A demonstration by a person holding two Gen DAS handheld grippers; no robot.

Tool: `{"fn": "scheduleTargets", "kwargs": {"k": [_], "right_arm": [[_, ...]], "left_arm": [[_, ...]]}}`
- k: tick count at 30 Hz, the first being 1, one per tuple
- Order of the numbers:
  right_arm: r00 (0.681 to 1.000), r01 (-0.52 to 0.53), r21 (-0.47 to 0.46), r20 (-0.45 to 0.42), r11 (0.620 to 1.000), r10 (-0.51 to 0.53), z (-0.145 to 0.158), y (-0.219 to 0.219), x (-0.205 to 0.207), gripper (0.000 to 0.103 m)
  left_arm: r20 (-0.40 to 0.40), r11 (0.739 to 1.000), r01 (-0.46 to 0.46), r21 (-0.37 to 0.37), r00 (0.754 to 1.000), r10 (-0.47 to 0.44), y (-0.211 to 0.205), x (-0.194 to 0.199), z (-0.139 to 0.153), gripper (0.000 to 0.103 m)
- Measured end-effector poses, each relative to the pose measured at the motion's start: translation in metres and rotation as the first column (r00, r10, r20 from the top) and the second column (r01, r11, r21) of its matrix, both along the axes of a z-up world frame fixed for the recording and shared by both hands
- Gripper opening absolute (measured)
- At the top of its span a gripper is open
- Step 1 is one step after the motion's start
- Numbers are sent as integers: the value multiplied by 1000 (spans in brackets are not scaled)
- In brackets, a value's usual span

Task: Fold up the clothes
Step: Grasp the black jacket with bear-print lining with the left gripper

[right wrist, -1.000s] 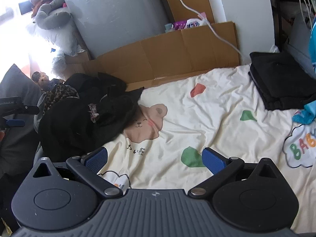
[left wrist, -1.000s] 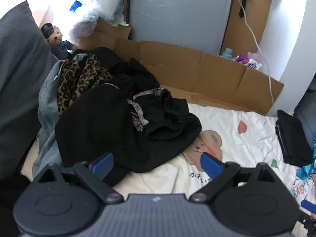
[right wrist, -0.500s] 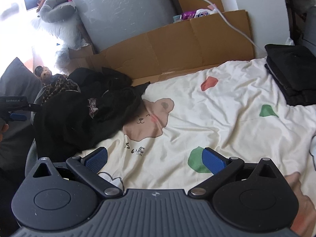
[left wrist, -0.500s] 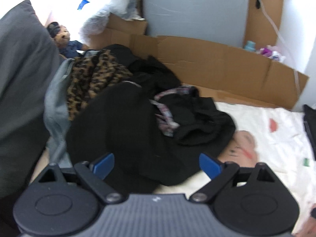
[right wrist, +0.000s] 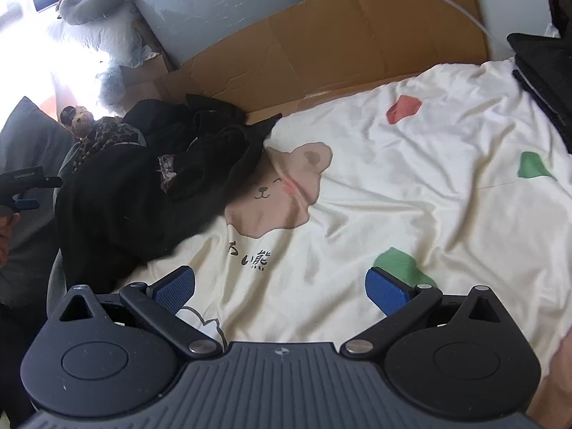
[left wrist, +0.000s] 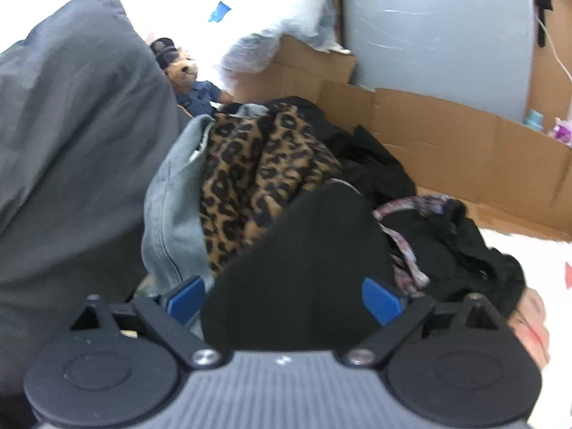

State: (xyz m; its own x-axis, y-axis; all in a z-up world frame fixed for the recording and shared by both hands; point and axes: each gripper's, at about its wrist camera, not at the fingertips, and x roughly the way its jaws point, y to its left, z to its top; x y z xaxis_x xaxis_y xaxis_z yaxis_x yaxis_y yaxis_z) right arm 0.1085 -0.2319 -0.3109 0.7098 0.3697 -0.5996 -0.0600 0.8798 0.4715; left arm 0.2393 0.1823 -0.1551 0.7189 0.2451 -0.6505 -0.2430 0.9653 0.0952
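A heap of clothes lies at the left of the bed: a big black garment point(left wrist: 307, 268) in front, a leopard-print piece point(left wrist: 257, 171), a pale denim piece point(left wrist: 175, 207) and more black clothes point(left wrist: 461, 246). My left gripper point(left wrist: 284, 298) is open, its blue pads on either side of the black garment's near fold, just above it. My right gripper point(right wrist: 280, 291) is open and empty over the cream bear-print sheet point(right wrist: 411, 196). The heap also shows in the right wrist view point(right wrist: 143, 193), with the left gripper point(right wrist: 25, 187) at its left.
A grey pillow point(left wrist: 71, 143) stands left of the heap. A small teddy bear point(left wrist: 189, 82) sits behind it. Cardboard panels point(right wrist: 339, 43) line the back of the bed. A folded black stack point(right wrist: 543, 71) lies at the far right.
My left gripper has moved left and closer to the clothes heap, so the black garment now sits between its pads. My right gripper has shifted slightly left and forward over the sheet.
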Motion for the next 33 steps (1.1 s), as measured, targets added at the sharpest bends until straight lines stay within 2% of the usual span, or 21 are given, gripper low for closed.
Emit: {"fn": "scheduleTargets", "kwargs": {"k": [4, 7, 9, 11, 14, 21, 22, 26, 29, 33], "right_arm": [[1000, -7, -4, -17, 1000, 7, -5, 3, 5, 103], [999, -2, -7, -32, 1000, 2, -9, 2, 7, 103], [999, 1, -9, -42, 1000, -1, -11, 1, 8, 103], [999, 4, -11, -51, 1000, -5, -13, 1, 10, 103], [998, 9, -14, -66, 1000, -10, -17, -1, 11, 103], [997, 14, -13, -76, 1000, -15, -19, -2, 14, 103], [997, 16, -13, -75, 1000, -17, -19, -3, 13, 103], [997, 20, -10, -70, 1000, -21, -17, -4, 12, 103], [998, 23, -1, -64, 1000, -23, -15, -6, 12, 103], [998, 21, -6, -59, 1000, -21, -13, -3, 11, 103]], "left_arm": [[30, 999, 28, 20, 999, -29, 12, 15, -9, 97], [28, 999, 50, -12, 998, -50, 16, 24, -16, 97], [18, 998, 52, -33, 998, -52, 18, 28, -21, 93], [-12, 998, 49, -40, 999, -49, 17, 32, -28, 75], [-25, 998, 36, -60, 999, -38, 16, 30, -29, 56], [2, 988, 86, -130, 996, -87, 18, 17, -15, 19], [5, 987, 89, -137, 996, -89, 18, 15, -12, 10], [8, 988, 86, -125, 996, -86, 13, 6, -1, 8], [6, 980, 125, -152, 992, -126, 9, 2, 1, 2], [5, 956, 183, -231, 982, -187, -3, -5, 1, 1]]}}
